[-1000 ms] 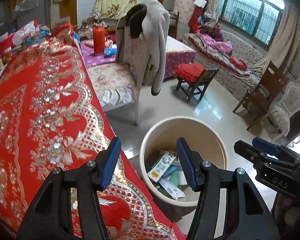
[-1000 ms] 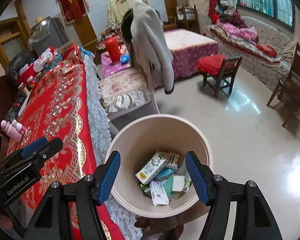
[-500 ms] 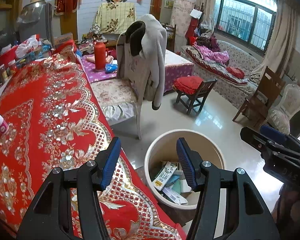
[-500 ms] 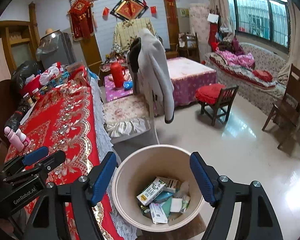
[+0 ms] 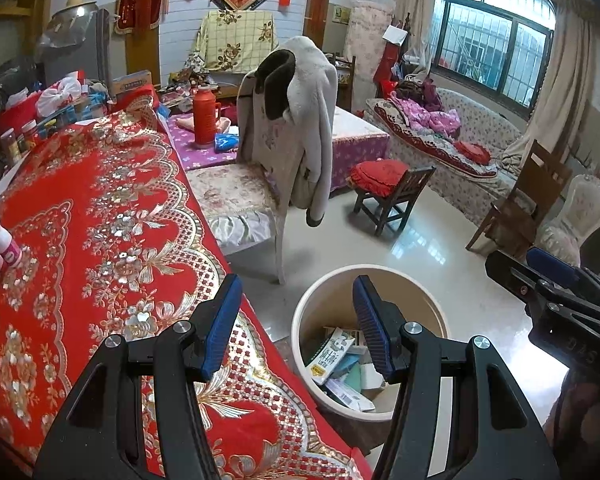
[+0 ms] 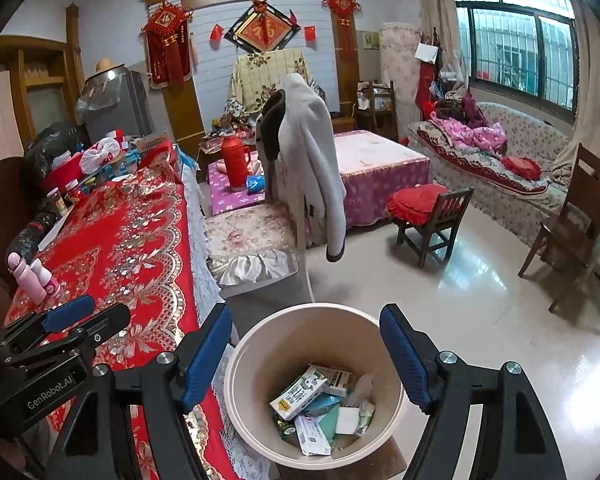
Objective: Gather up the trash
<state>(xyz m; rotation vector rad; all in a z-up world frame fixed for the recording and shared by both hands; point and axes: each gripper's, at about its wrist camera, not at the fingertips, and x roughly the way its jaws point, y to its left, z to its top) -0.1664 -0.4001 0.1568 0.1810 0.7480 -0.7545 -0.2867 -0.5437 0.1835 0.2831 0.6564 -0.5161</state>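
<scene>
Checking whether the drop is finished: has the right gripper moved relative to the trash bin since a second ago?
Yes. The right gripper has pulled up and back; the trash bin now looks smaller and lower in its view.

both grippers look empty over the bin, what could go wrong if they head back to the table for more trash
The pink bottles stand upright near the table edge; a sweeping left gripper might topple them. The bin sits tight against the red tablecloth, so a drop from the right gripper could miss or snag the lace.
</scene>
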